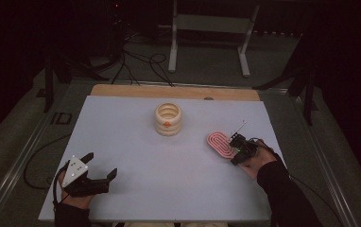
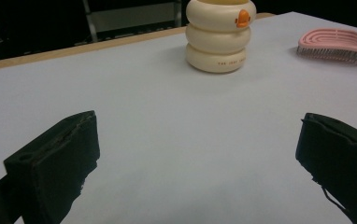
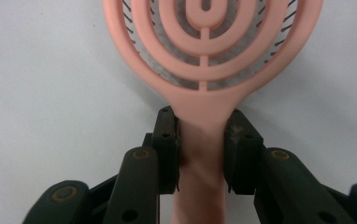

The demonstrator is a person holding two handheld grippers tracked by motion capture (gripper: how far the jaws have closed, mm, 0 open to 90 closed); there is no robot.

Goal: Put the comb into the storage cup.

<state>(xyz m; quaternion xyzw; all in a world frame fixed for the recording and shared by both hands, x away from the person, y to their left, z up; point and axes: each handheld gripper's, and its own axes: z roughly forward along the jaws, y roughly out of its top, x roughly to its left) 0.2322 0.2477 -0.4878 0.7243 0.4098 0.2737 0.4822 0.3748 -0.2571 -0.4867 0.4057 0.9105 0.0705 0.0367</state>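
Note:
A pink hairbrush [image 1: 219, 144] lies bristles-down on the white table at the right. My right gripper [image 1: 238, 147] is shut on its handle; in the right gripper view both jaws press the handle of the hairbrush [image 3: 203, 144] just below the ringed head. A cream ribbed holder [image 1: 167, 119] with an orange mark stands at the table's middle back. My left gripper [image 1: 101, 165] rests open at the front left, nothing between its jaws. The left gripper view looks across bare table to the holder [image 2: 220, 37] and the hairbrush [image 2: 336, 45].
The white table [image 1: 136, 142] has a wooden strip along its far edge. Beyond it stand a white frame's legs [image 1: 174, 42] and loose cables on the floor. A person's dark sleeve [image 1: 287, 194] comes in at the lower right.

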